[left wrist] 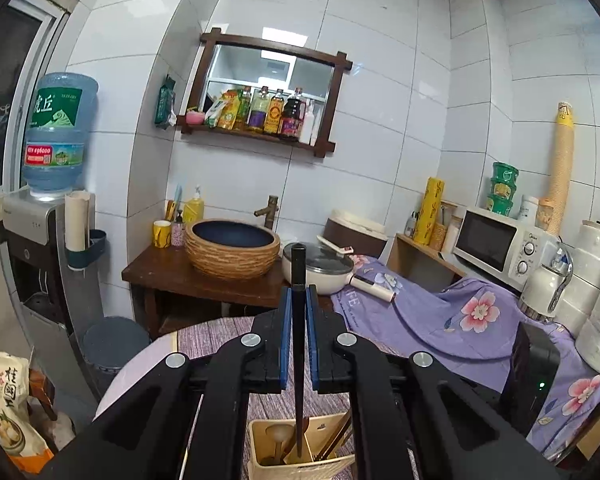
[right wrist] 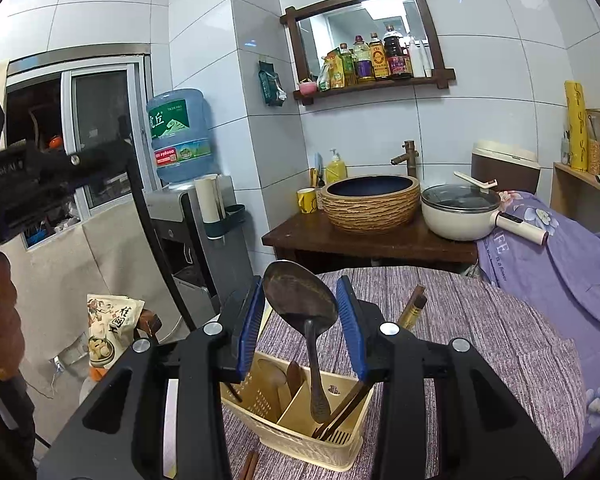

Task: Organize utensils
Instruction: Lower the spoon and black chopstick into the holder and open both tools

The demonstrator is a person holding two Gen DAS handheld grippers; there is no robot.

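Observation:
My left gripper (left wrist: 299, 300) is shut on a black chopstick (left wrist: 298, 280), held upright with its lower end inside the cream utensil holder (left wrist: 260, 440). In the right wrist view the same chopstick (right wrist: 156, 240) slants down toward the cream holder (right wrist: 260, 432). My right gripper (right wrist: 302, 300) is open around the bowl of a dark metal spoon (right wrist: 300, 296); the pads do not visibly press it. The spoon's handle stands in the holder's right compartment beside brown chopsticks (right wrist: 344, 412). Wooden spoons (right wrist: 274, 376) stand in the left compartment.
The holder stands on a round table with a purple striped cloth (right wrist: 480, 340). Brown chopsticks (right wrist: 414, 308) lie on the cloth behind it, another pair (right wrist: 250, 464) at the front. A sink stand (right wrist: 372, 204), pot (right wrist: 460, 212) and water dispenser (right wrist: 180, 140) are behind.

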